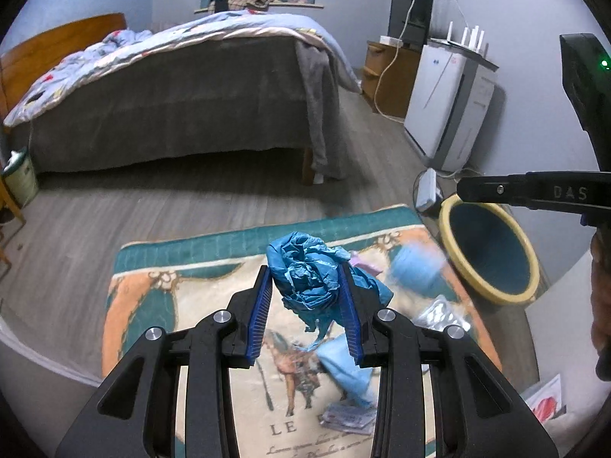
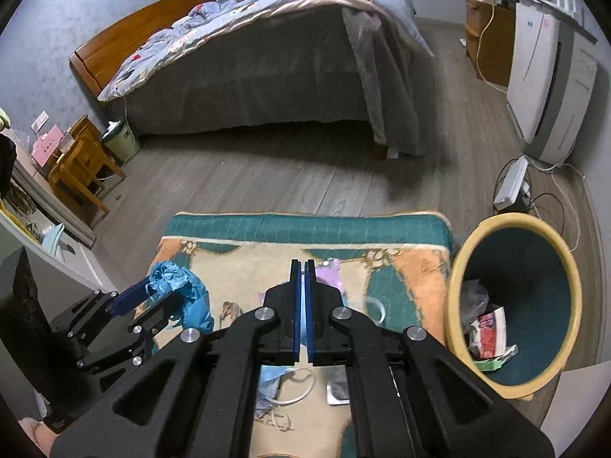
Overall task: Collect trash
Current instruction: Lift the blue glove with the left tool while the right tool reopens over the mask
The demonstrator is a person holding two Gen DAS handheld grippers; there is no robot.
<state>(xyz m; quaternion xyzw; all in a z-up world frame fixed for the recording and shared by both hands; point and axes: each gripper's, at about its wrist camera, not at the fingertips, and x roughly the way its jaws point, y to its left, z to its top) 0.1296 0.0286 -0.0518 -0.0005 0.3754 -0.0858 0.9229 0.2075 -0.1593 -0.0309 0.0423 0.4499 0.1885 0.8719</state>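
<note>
My left gripper [image 1: 304,271] is shut on a crumpled blue paper wad [image 1: 305,278] and holds it up above the patterned rug [image 1: 172,305]. From the right wrist view the same gripper [image 2: 152,292] and wad [image 2: 183,286] show at the lower left. My right gripper [image 2: 304,264] is shut on a light blue face mask [image 2: 273,378], which hangs below the pads with its white ear loop dangling. In the left wrist view the right gripper [image 1: 464,191] reaches in from the right, over the bin's rim. The yellow-rimmed trash bin [image 2: 454,286] stands at the rug's right edge with wrappers inside.
On the rug lie a light blue cloth-like piece [image 1: 343,370], a blister pack [image 1: 439,313], a printed wrapper [image 1: 347,418] and a purple scrap [image 2: 336,274]. A bed [image 1: 172,107] stands beyond. A white appliance [image 1: 446,103] and a power strip [image 2: 509,183] sit at the right wall.
</note>
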